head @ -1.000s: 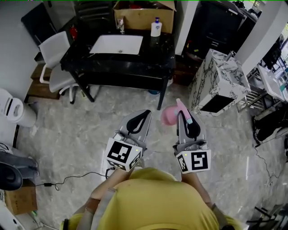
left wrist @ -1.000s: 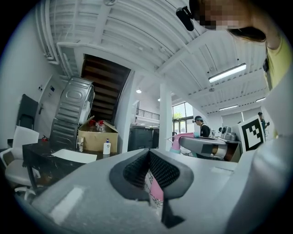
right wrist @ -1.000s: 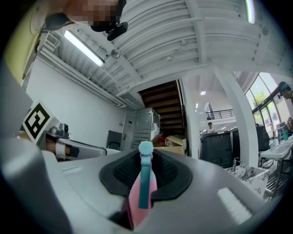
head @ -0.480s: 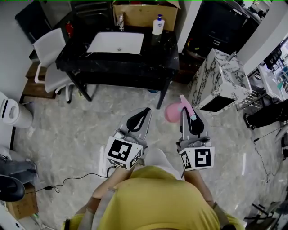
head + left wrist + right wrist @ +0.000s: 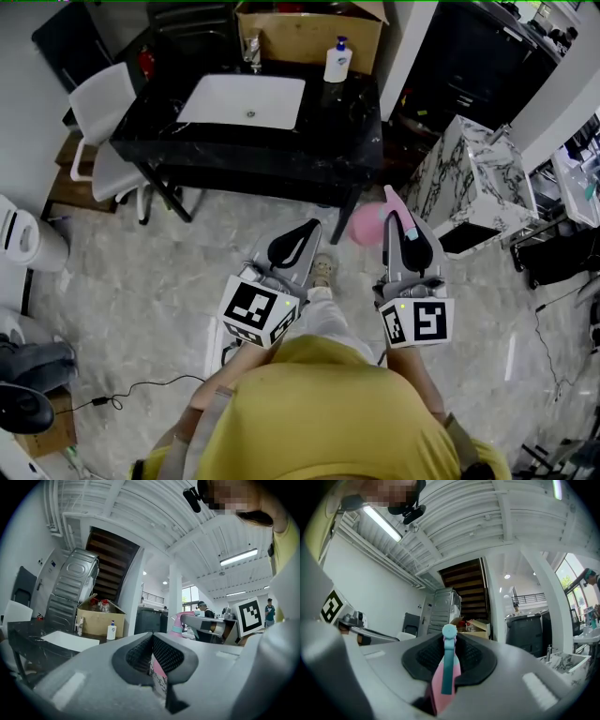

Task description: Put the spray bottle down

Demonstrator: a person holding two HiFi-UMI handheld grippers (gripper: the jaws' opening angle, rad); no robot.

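Overhead, we saw the rounded pink spray bottle [image 5: 364,225] held above marbled floor, short of the glossy black table [image 5: 281,141]. From the left gripper [image 5: 151,641] view, its mesh-textured pads met (nothing between). From the right gripper [image 5: 449,644] view, its pads clamped the bottle's teal-tipped neck.

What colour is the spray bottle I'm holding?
The spray bottle is pink with a light blue nozzle; right gripper view shows it best.

Spray bottle [image 5: 364,225] smooth pink plastic; countertop [image 5: 328,112] glossy black; floor [image 5: 159,258] polished marble-look; box [image 5: 300,36] brown cardboard.
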